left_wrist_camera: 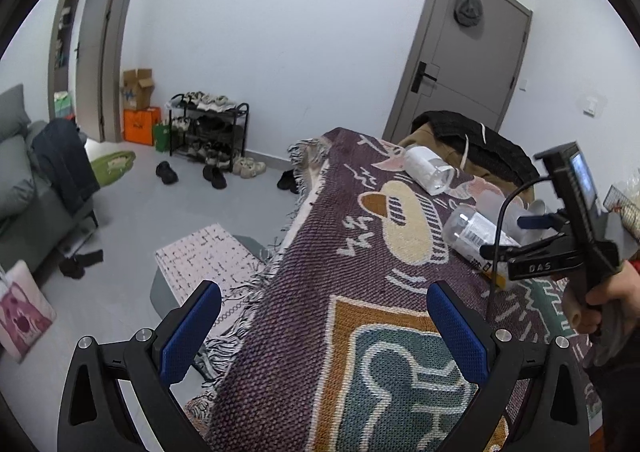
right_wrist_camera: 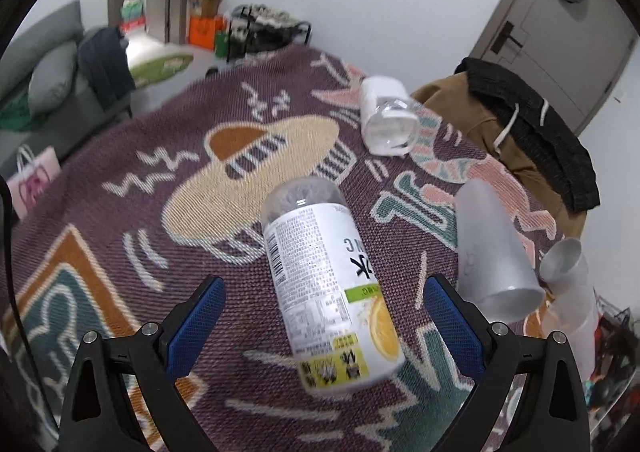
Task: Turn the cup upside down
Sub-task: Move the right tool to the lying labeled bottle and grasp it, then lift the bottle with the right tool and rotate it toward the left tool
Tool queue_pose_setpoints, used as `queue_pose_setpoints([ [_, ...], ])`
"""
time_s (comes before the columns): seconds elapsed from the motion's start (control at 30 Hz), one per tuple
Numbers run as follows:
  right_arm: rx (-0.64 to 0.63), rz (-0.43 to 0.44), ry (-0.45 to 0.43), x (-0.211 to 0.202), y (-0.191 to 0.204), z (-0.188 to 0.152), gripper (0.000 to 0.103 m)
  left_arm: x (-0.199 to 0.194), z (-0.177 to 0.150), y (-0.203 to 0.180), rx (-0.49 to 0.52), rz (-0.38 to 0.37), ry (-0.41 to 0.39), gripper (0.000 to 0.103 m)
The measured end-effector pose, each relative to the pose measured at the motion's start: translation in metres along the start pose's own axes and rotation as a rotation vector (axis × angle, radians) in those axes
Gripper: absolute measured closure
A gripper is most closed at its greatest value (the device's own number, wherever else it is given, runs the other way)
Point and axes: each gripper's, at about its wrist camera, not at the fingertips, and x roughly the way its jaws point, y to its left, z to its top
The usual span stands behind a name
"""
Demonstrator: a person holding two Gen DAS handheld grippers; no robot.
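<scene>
A frosted translucent cup [right_wrist_camera: 494, 252] lies on its side on the patterned blanket [right_wrist_camera: 120, 191], mouth toward me, just right of my right gripper [right_wrist_camera: 324, 316]. A second frosted cup [right_wrist_camera: 568, 272] lies behind it at the right edge. My right gripper is open, its jaws on either side of a labelled plastic bottle [right_wrist_camera: 328, 284] lying on the blanket. My left gripper [left_wrist_camera: 324, 326] is open and empty above the blanket's near left part. In the left wrist view the cups [left_wrist_camera: 506, 211] are mostly hidden behind the right gripper's body [left_wrist_camera: 576, 228].
A white-wrapped clear bottle [right_wrist_camera: 386, 121] lies farther back on the blanket. A brown and black coat [right_wrist_camera: 532, 123] is heaped at the back right. The table's left edge [left_wrist_camera: 296, 207] drops to the floor, with a stool [left_wrist_camera: 208, 264] beside it.
</scene>
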Motion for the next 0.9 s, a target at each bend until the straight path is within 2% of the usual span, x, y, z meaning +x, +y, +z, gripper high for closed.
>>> queue_pose_setpoints([
  [0.23, -0.037, -0.041, 0.098, 0.027, 0.005, 0.004, 0.005, 0.004, -0.003, 0.017, -0.053, 0.011, 0.006, 0.0],
  [0.3, -0.031, -0.036, 0.138, 0.034, 0.003, 0.001, 0.021, 0.003, -0.004, 0.019, -0.052, 0.005, 0.007, 0.0],
  [0.33, -0.028, -0.044, 0.157, 0.036, 0.001, -0.001, 0.035, 0.002, -0.004, 0.019, -0.051, 0.004, 0.006, 0.0],
  [0.4, -0.009, -0.036, 0.164, 0.033, -0.004, -0.005, 0.036, 0.001, -0.004, 0.019, -0.053, -0.002, 0.004, 0.0],
  [0.67, 0.015, 0.015, 0.069, -0.031, -0.006, -0.031, 0.039, -0.007, -0.004, 0.004, -0.046, -0.054, -0.006, 0.0],
  [0.9, 0.072, 0.055, -0.019, -0.079, -0.005, -0.079, 0.039, -0.011, -0.012, -0.025, 0.004, -0.103, 0.011, 0.0],
])
